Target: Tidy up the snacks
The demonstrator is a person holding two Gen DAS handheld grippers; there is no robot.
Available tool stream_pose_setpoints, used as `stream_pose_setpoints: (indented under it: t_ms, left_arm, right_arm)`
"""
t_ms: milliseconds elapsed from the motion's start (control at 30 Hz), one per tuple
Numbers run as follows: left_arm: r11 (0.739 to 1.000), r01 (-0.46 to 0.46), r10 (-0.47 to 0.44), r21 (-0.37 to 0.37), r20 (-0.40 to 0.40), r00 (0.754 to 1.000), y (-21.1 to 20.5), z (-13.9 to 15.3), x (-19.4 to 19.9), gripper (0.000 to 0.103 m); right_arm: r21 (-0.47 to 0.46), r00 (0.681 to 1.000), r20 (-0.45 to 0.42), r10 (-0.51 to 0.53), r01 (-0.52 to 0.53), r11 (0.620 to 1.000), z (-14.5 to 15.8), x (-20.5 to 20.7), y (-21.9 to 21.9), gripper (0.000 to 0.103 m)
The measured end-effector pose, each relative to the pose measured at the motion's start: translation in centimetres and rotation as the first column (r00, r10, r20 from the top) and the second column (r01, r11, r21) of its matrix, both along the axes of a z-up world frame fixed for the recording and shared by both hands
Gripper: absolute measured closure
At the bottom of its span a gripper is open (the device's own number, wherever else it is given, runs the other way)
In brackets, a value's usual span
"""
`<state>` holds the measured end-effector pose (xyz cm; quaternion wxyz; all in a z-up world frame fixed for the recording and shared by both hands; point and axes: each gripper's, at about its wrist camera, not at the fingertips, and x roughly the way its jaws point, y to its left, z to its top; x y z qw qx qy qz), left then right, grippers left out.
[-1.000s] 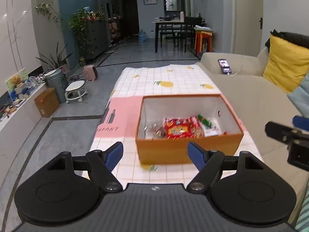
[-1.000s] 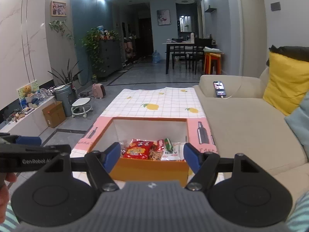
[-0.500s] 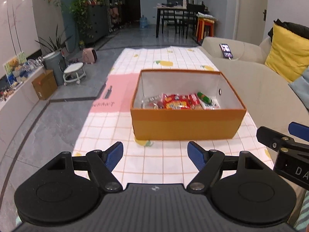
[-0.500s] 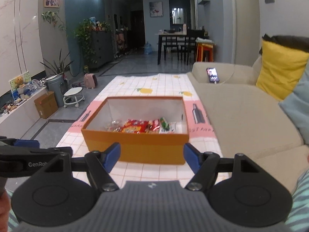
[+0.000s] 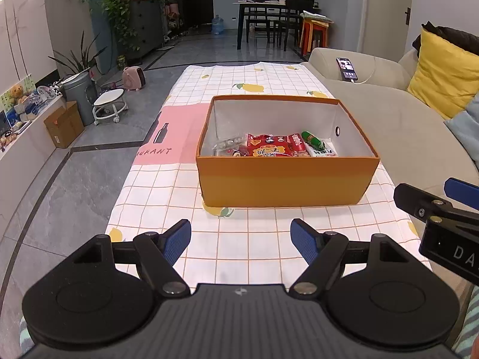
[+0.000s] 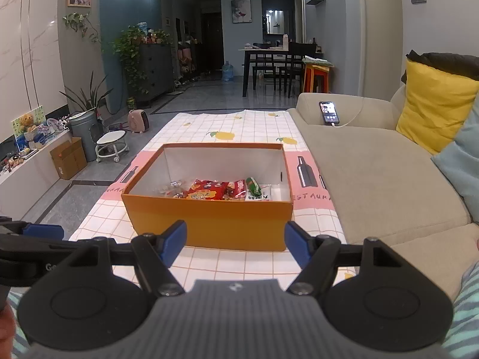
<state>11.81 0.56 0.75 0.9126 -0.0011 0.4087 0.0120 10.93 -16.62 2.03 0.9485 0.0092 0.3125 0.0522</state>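
An orange box (image 5: 284, 179) stands on the checked tablecloth (image 5: 239, 245); it also shows in the right wrist view (image 6: 215, 227). Inside lie several snack packets: a red packet (image 5: 269, 146), a green one (image 5: 312, 140), a clear bag (image 5: 229, 146). They also show in the right wrist view, the red packet (image 6: 206, 191) in the middle. My left gripper (image 5: 241, 240) is open and empty, hovering over the cloth short of the box. My right gripper (image 6: 235, 240) is open and empty, just before the box's near wall.
A beige sofa (image 5: 404, 125) runs along the right with a yellow cushion (image 5: 446, 77) and a charging phone (image 5: 347, 68). Grey floor lies left, with a cardboard box (image 5: 64, 124), a bin and a low stool (image 5: 109, 106).
Both grippers have pulled back from the box toward me and risen a little; the box now looks farther off. Both stayed open and empty.
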Motion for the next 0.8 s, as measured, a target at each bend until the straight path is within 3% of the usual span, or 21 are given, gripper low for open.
stream_pose_setpoints:
  t_ms: [800]
  left_arm:
    - [1.0,-0.016,0.016,-0.002,0.004,1.0,0.43,0.4,-0.16,0.014]
  right_arm:
    - [0.009,1.0,0.025,0.013,-0.014,1.0,0.28,-0.45,-0.14,0.033]
